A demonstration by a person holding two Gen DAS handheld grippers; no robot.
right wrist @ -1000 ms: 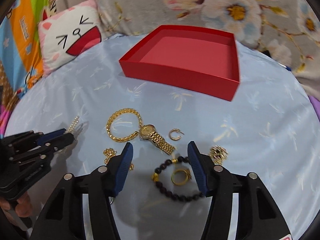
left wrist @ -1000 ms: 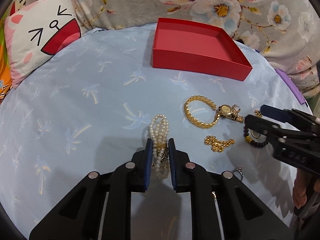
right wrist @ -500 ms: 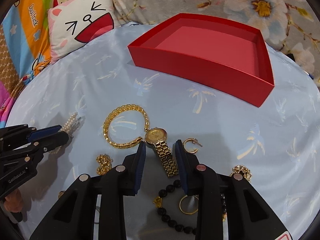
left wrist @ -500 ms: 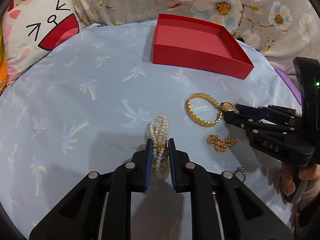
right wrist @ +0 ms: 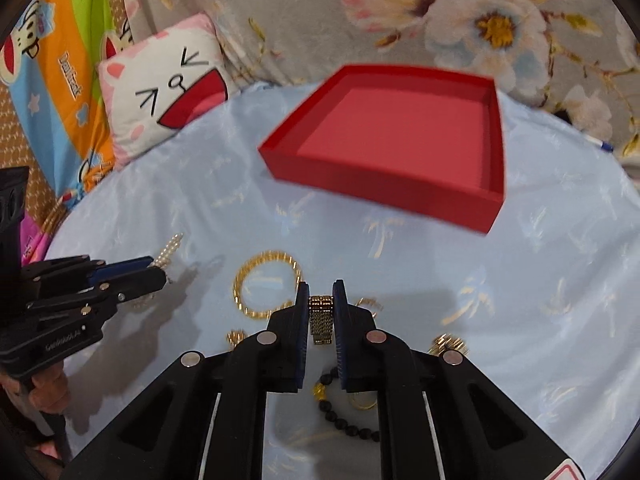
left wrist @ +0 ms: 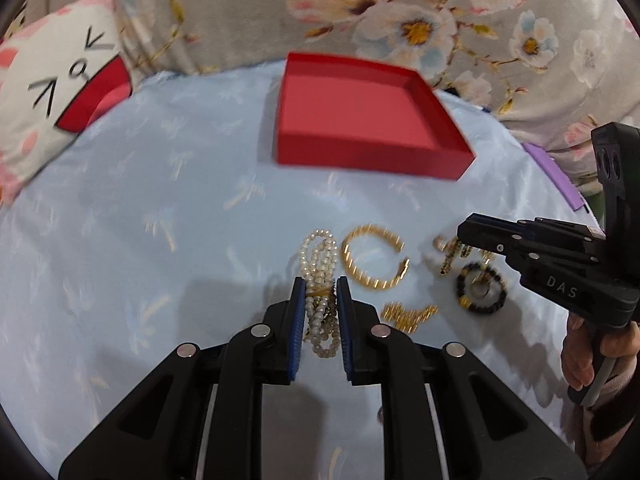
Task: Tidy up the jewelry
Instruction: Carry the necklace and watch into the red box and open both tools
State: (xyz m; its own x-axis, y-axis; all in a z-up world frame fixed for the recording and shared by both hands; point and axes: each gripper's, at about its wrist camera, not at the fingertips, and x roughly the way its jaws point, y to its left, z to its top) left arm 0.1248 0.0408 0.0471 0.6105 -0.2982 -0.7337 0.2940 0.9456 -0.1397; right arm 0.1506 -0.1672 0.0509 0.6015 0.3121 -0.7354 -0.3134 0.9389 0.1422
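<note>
Left wrist view: the left gripper point(left wrist: 319, 292) has its blue fingers point(left wrist: 298, 320) drawn narrow, pinching a bundle of pearls point(left wrist: 319, 276) that lies on a light blue cloth point(left wrist: 140, 208) printed with palm trees. Just right of the pearls lies a gold bangle point(left wrist: 374, 256), and below that a small gold chain point(left wrist: 408, 314). Farther right sits a dark bead bracelet point(left wrist: 482, 290). The right gripper point(left wrist: 464, 236) reaches in from the right edge, a gold watch point(left wrist: 450, 256) hanging from its tip. A red box point(left wrist: 360, 120) sits open at the far side of the cloth. A cat-face pillow point(left wrist: 56, 100) is at the far left.

Right wrist view: the right gripper point(right wrist: 321, 296) has its fingers point(right wrist: 302, 320) narrow, closed on the watch point(right wrist: 321, 320) by its band. The bangle point(right wrist: 266, 288) lies just left of the fingers, and the bead bracelet point(right wrist: 344, 412) shows below, between them. The left gripper point(right wrist: 156, 274) comes in from the left, with the pearls point(right wrist: 170, 248) showing past its tip. The box point(right wrist: 396, 148) is beyond, well apart from the jewelry. The pillow point(right wrist: 164, 92) leans at the back left.
</note>
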